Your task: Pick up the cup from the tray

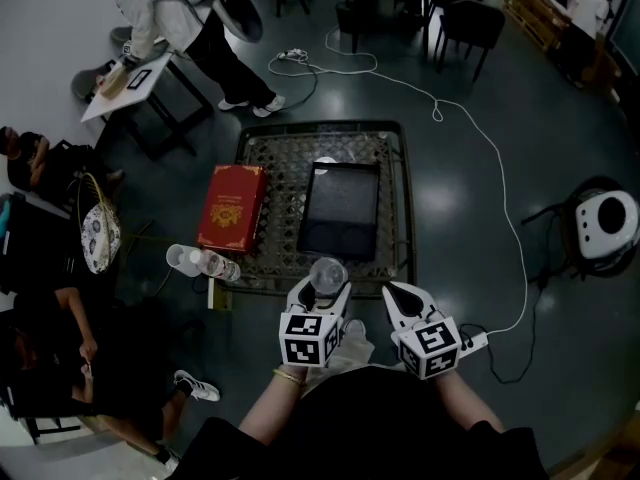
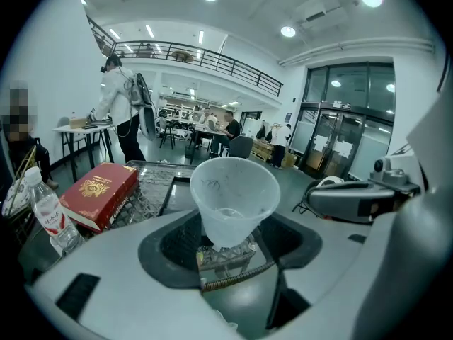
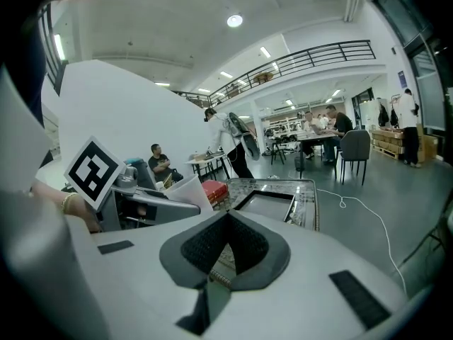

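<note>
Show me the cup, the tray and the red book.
cup (image 2: 233,200), left gripper view, middle of its side wall.
tray (image 1: 340,213), head view, bare dark floor.
red book (image 1: 232,206), head view, centre of its cover.

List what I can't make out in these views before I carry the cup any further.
- Cup base: left gripper view, sunk between the pads of the left hand-held gripper.
- Tray near edge: right gripper view, behind the body of the right hand-held gripper.
- Bottle label: left gripper view, print too small to read.
- Red book cover print: head view, too small.
</note>
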Available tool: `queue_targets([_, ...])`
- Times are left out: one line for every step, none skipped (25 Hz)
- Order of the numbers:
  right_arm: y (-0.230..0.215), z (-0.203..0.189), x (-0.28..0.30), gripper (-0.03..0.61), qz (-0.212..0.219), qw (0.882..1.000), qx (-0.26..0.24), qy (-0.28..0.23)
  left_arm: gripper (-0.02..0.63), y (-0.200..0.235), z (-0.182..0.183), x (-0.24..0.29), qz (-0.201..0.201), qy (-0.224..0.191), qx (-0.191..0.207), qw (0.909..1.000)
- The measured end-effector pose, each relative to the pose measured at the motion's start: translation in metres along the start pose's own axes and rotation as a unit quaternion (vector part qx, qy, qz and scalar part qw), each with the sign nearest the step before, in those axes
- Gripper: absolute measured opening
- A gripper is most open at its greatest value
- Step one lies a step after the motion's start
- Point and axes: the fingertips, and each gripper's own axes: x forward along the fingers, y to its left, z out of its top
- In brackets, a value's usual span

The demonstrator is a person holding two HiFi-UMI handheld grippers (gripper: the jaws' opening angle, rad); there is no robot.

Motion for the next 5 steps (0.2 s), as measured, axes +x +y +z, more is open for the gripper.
queue_targets([0.0004, -0.0005, 0.0002, 0.011, 0.000, 1.000, -0.001, 0.001, 0.270, 0.0000, 0.0002, 0.0001, 0.000, -0.001, 0.000, 1.0000])
queue_targets([0.0007, -0.0010, 0.0003, 0.011, 0.001, 1.000, -0.001, 0.001, 0.269, 0.0000, 0.0005, 0.0001, 0.000, -0.001, 0.000, 1.0000])
queue_targets([0.0010, -0.0013, 0.0006, 0.011, 0.001, 1.000, -0.002, 0.002, 0.269, 0.0002, 0.0007, 0.0000, 0.000, -0.001, 0.001, 1.0000])
queue_targets([0.0013, -0.0015, 0.0008, 0.011, 0.001, 1.000, -0.003, 0.003, 0.270, 0.0005, 0.0008, -0.0001, 0.000, -0.001, 0.001, 1.0000])
queue_targets([0.0016, -0.0017, 0.0010, 0.011, 0.002, 1.000, -0.003, 0.003, 0.270, 0.0007, 0.0009, -0.0002, 0.001, -0.001, 0.001, 1.0000])
